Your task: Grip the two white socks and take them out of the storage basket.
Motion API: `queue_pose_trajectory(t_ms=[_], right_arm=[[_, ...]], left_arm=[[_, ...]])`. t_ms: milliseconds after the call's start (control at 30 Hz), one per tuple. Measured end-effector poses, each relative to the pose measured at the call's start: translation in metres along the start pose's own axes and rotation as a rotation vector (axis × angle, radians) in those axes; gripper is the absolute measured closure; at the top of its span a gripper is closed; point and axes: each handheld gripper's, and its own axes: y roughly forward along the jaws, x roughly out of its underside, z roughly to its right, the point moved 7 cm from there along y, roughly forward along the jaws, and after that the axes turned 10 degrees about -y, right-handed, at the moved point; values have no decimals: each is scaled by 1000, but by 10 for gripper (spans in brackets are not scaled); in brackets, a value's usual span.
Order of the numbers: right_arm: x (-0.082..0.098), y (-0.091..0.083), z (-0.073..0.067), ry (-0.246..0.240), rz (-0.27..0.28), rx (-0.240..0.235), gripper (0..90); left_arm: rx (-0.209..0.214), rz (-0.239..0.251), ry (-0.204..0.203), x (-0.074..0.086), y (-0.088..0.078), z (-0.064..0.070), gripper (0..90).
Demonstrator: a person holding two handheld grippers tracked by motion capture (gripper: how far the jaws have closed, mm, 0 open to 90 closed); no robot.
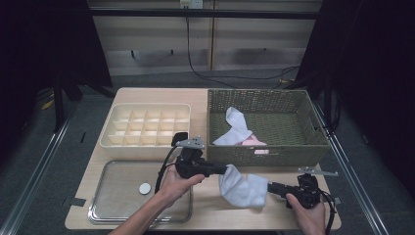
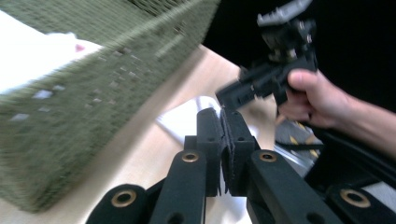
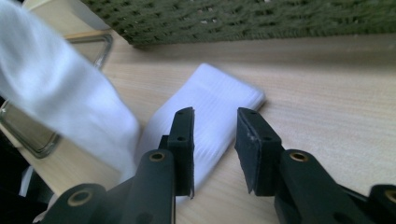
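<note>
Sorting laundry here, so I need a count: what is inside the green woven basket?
Inside the green woven basket lies a white sock with something pink beside it. The basket's near wall hides the floor just behind it, so more could lie there.

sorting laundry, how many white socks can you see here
2: one white sock lies on the table in front of the basket, pinched at one end by the left claw; another lies inside the basket. More may be hidden.

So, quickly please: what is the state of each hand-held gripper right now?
Left hand-held gripper: closed on one end of the white sock.
Right hand-held gripper: open, jaws over the sock's other end.
</note>
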Motion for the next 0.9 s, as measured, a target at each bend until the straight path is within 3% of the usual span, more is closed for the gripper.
queue_pose_trajectory(t_ms=[133,367,567,633,767,900], right_arm=[[-10,-8,-8,-16,56,-55,664],[-7,18,-42,-94,-23,-169,601],[-19,36,-52,-132,-26,-207,579],[-22,41,-57,-134,-26,-241,621],[-22,40,-70,-161,-19,-309,874],[-25,31,-78,-194,4,-335,900]], left_arm=[[6,-21,5,6,5,-1,874],[-4,-1,-11,0,3,-8,874],[22,2,8,-4,0,-4,874],[6,-4,20,-3,-1,-4,874],[-39,-10,31,-1,-2,-10,874],[-64,-19,33,1,-1,-18,874]])
